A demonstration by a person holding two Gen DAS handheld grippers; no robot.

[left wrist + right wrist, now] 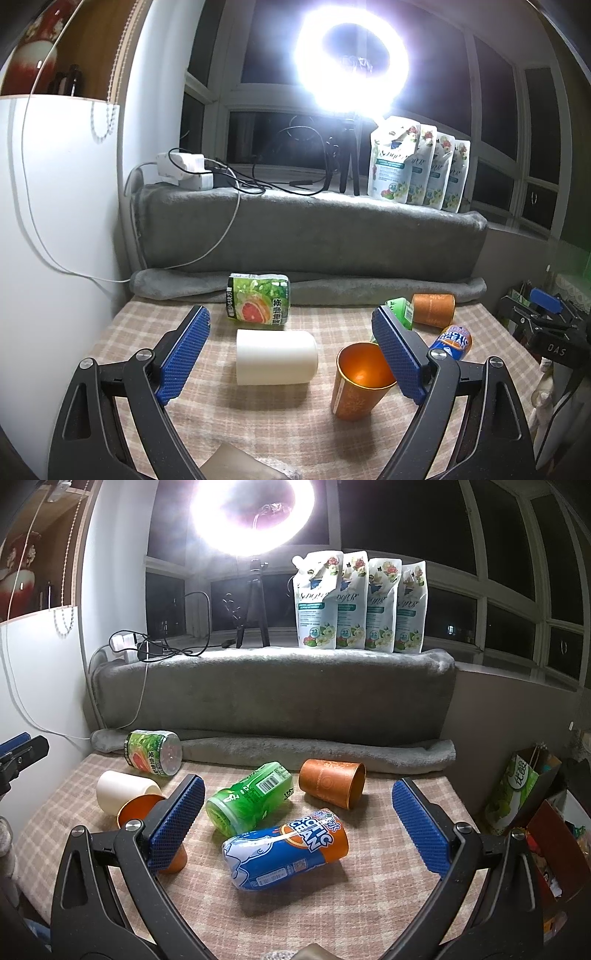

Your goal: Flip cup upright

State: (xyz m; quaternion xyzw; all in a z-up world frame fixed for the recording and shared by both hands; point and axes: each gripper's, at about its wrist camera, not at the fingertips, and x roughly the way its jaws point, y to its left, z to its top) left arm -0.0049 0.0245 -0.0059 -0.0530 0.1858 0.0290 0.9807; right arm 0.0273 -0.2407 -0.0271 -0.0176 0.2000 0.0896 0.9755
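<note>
An orange cup (pixel 354 384) stands upright on the checked table, its mouth up, just left of my left gripper's right finger. A white cup (pixel 276 357) lies on its side between that gripper's fingers. A second orange cup (pixel 433 309) lies on its side at the back right; it also shows in the right wrist view (pixel 330 782). My left gripper (pixel 291 354) is open and empty. My right gripper (pixel 299 823) is open and empty, above the lying cans. The upright orange cup (pixel 138 806) and the white cup (pixel 123 790) show partly behind its left finger.
A grapefruit can (pixel 258 301), a green can (pixel 249 799) and a blue Arctic Ocean can (pixel 286 847) lie on the checked tablecloth (pixel 332 915). A grey blanket (pixel 273 698) covers the ledge behind, with detergent pouches (pixel 360 603), a ring light (pixel 251 513) and a power strip (pixel 183 170).
</note>
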